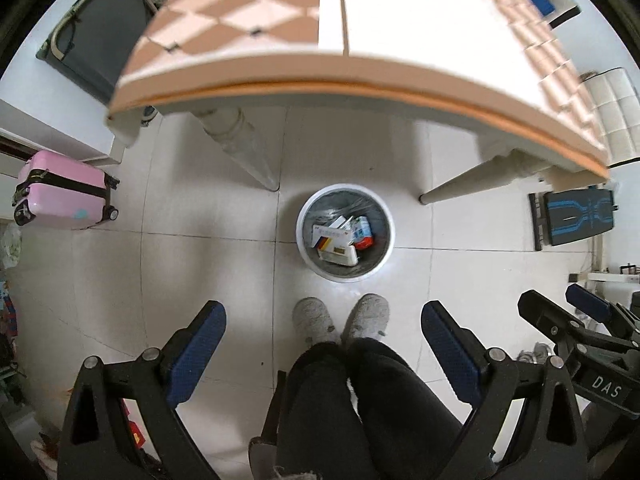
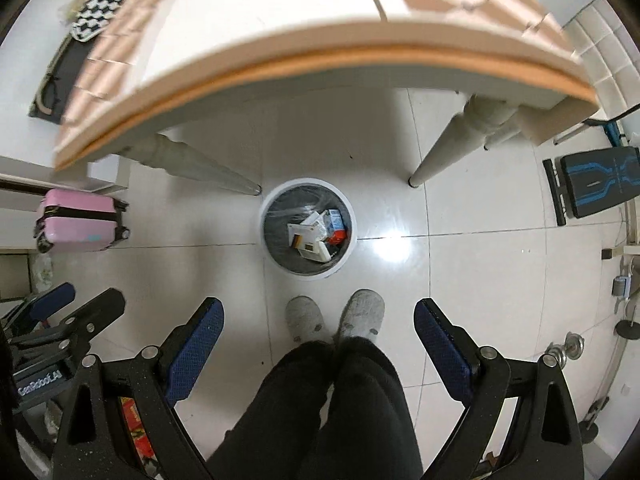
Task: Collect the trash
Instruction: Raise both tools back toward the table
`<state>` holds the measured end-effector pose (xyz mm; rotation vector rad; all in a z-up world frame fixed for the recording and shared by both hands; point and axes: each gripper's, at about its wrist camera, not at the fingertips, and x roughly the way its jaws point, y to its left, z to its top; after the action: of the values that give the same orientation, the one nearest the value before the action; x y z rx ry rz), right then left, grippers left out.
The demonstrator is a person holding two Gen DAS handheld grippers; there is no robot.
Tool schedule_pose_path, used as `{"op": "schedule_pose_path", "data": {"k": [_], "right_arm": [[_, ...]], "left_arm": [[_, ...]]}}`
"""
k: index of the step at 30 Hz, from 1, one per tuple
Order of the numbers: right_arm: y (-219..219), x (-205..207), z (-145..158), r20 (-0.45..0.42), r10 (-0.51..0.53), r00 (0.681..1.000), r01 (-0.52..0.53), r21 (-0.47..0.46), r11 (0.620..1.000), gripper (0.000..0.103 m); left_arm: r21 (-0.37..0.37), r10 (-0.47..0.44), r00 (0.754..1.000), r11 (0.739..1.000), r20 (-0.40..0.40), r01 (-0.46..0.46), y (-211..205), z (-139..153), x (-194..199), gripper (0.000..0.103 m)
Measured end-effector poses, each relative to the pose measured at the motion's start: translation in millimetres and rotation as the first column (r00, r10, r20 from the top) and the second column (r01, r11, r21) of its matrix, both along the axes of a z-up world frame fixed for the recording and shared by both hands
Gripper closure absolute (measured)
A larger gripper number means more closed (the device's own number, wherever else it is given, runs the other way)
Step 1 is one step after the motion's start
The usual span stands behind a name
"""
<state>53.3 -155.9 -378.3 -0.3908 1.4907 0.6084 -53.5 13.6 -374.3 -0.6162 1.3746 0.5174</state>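
Note:
A round white trash bin (image 1: 383,254) with a grey liner stands on the tiled floor under the table's near edge. It holds several boxes and cartons (image 1: 340,236). It also shows in the right wrist view (image 2: 269,248), with the same trash (image 2: 316,236) inside. My left gripper (image 1: 322,320) is open and empty, high above the floor, pointing down. My right gripper (image 2: 318,318) is open and empty beside it, also pointing down. The right gripper shows at the right edge of the left wrist view (image 1: 560,312). The left gripper shows at the left edge of the right wrist view (image 2: 86,298).
A table with an orange and white checked top (image 1: 360,88) overhangs the bin, on pale turned legs (image 1: 244,148). The person's feet in grey slippers (image 1: 340,318) stand just before the bin. A pink suitcase (image 1: 64,192) lies left. A black and blue bench (image 1: 576,218) is right.

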Motion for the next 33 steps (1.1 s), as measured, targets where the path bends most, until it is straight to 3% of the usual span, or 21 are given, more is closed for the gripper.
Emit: {"op": "schedule_pose_path", "data": {"k": [8, 13, 20, 25, 30, 33], "right_arm": [[6.5, 3.7, 88.7, 0.019, -0.047, 0.999, 0.045, 0.112, 0.993, 0.006], [24.0, 45.7, 120.0, 0.022, -0.093, 0.995, 0.088, 0.179, 0.98, 0.006], [65.4, 176.7, 132.6, 0.026, -0.126, 0.992, 0.118, 0.214, 0.97, 0.006], [117.4, 321.2, 125.5, 0.002, -0.166, 0.986, 0.161, 0.239, 0.958, 0.006], [176.8, 437.8, 101.8, -0.023, -0.158, 0.987, 0.159, 0.231, 0.96, 0.006], [211.5, 482.7, 83.3, -0.04, -0.134, 0.99, 0.14, 0.23, 0.963, 0.006]], "left_arm": [[0.075, 0.023, 0.998, 0.997, 0.058, -0.027, 11.9, 55.8, 8.7, 0.003], [0.113, 0.084, 0.992, 0.989, 0.095, -0.094, 40.6, 84.3, 43.4, 0.003], [0.167, 0.137, 0.983, 0.974, 0.12, -0.156, 102.0, 100.9, 154.4, 0.003], [0.168, 0.183, 0.976, 0.965, 0.119, -0.201, 160.7, 97.0, 263.2, 0.004], [0.166, 0.13, 0.988, 0.976, 0.081, -0.142, 203.1, 74.8, 364.9, 0.004], [0.139, 0.087, 0.993, 0.986, 0.079, -0.097, 220.1, 58.4, 410.5, 0.004]]}}
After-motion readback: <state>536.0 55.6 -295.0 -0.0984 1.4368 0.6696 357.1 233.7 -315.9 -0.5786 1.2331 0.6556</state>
